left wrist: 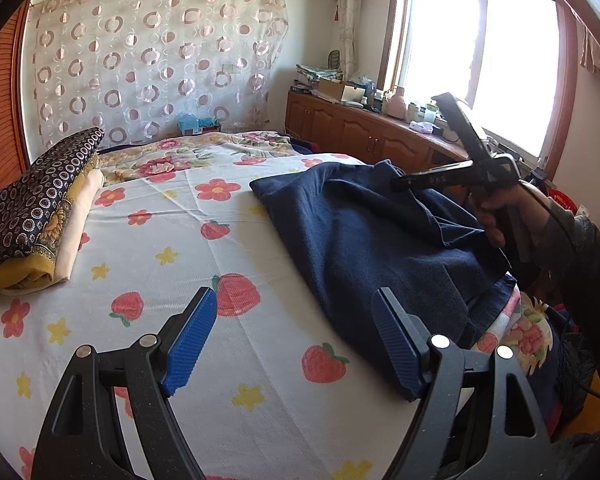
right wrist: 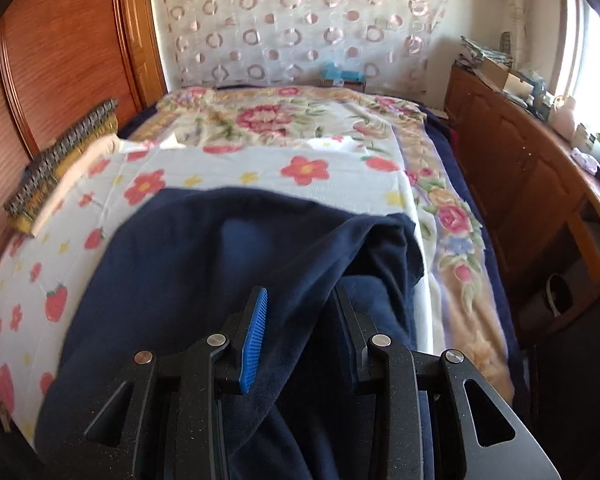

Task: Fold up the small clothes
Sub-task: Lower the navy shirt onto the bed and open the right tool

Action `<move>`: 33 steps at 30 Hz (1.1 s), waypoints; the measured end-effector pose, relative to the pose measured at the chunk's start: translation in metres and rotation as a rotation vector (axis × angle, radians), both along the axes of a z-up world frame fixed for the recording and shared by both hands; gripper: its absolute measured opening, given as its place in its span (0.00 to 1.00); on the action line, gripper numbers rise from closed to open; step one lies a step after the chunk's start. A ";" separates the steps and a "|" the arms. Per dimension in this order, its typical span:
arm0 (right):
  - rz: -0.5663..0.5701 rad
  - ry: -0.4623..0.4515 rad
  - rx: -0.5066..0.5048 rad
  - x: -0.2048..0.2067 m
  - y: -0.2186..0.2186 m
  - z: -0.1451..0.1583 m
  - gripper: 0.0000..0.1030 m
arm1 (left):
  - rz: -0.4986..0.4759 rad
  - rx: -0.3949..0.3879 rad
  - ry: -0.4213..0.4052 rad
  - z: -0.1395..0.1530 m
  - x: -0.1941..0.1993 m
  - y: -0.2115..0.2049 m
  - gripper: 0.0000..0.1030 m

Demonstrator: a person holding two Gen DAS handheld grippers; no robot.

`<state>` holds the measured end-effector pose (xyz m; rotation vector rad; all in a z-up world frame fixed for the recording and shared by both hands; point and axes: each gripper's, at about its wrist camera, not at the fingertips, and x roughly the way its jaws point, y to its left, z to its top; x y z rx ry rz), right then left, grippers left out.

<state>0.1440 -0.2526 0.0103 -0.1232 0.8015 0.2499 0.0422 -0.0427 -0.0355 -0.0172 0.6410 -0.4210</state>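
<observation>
We see the navy garment (left wrist: 364,232) lying on the strawberry-print sheet (left wrist: 204,264), its long axis running from the bed's near right edge toward the far curtain (left wrist: 156,56). Our left gripper (left wrist: 296,336) hovers spread wide, empty. Our right gripper (right wrist: 300,332) stands partly parted over navy folds, not pinching them. No writing is legible.

Black grippers, ribbed blue fingers (left wrist: 192,340), silver screws, dark sleeve (left wrist: 592,256).
</observation>
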 end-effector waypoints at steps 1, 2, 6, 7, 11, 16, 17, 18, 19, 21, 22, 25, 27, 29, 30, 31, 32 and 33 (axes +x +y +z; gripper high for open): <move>-0.001 0.013 -0.011 0.003 0.002 -0.004 0.33 | 0.000 0.000 0.000 0.000 0.000 0.000 0.78; 0.000 0.025 -0.016 0.011 0.001 -0.007 0.32 | 0.000 -0.001 0.000 0.000 0.000 0.000 0.78; 0.033 0.019 -0.028 0.021 0.002 0.001 0.05 | 0.001 0.000 0.000 0.000 0.000 0.000 0.78; 0.030 -0.004 -0.034 0.019 0.000 0.007 0.03 | 0.001 0.001 0.001 0.000 0.000 0.000 0.78; -0.033 -0.107 -0.067 0.027 -0.014 0.039 0.03 | -0.004 0.001 0.005 -0.002 0.000 -0.002 0.78; -0.140 -0.106 -0.105 0.057 -0.032 0.050 0.03 | -0.011 0.004 0.007 -0.003 -0.001 -0.003 0.78; -0.134 -0.080 -0.094 0.063 -0.032 0.047 0.05 | -0.013 0.005 0.008 -0.004 -0.001 -0.003 0.78; -0.126 -0.056 -0.092 0.066 -0.031 0.043 0.10 | -0.015 0.006 0.009 -0.004 0.000 -0.004 0.78; -0.139 -0.052 -0.114 0.067 -0.029 0.040 0.15 | -0.018 0.008 0.009 -0.004 -0.001 -0.005 0.78; -0.152 -0.071 -0.147 0.063 -0.028 0.037 0.20 | -0.022 0.008 0.008 -0.004 -0.001 -0.007 0.78; -0.143 -0.075 -0.138 0.061 -0.029 0.037 0.21 | -0.025 0.009 0.009 -0.004 -0.001 -0.008 0.78; -0.126 -0.105 -0.116 0.034 -0.028 0.037 0.22 | -0.032 0.010 0.006 -0.004 -0.002 -0.010 0.78; -0.107 -0.115 -0.110 0.015 -0.029 0.037 0.22 | -0.034 0.011 0.009 -0.005 -0.002 -0.012 0.78; -0.101 -0.126 -0.109 -0.004 -0.034 0.034 0.22 | -0.037 0.011 0.011 -0.005 -0.001 -0.015 0.78; -0.096 -0.130 -0.103 -0.017 -0.036 0.030 0.22 | -0.040 0.012 0.012 -0.005 -0.001 -0.017 0.78; -0.092 -0.131 -0.093 -0.029 -0.040 0.027 0.22 | -0.043 0.014 0.012 -0.005 -0.001 -0.019 0.78; -0.091 -0.130 -0.080 -0.042 -0.047 0.025 0.22 | -0.045 0.017 0.012 -0.005 -0.001 -0.021 0.78; -0.090 -0.124 -0.067 -0.049 -0.050 0.021 0.22 | -0.049 0.021 0.014 -0.005 -0.001 -0.022 0.78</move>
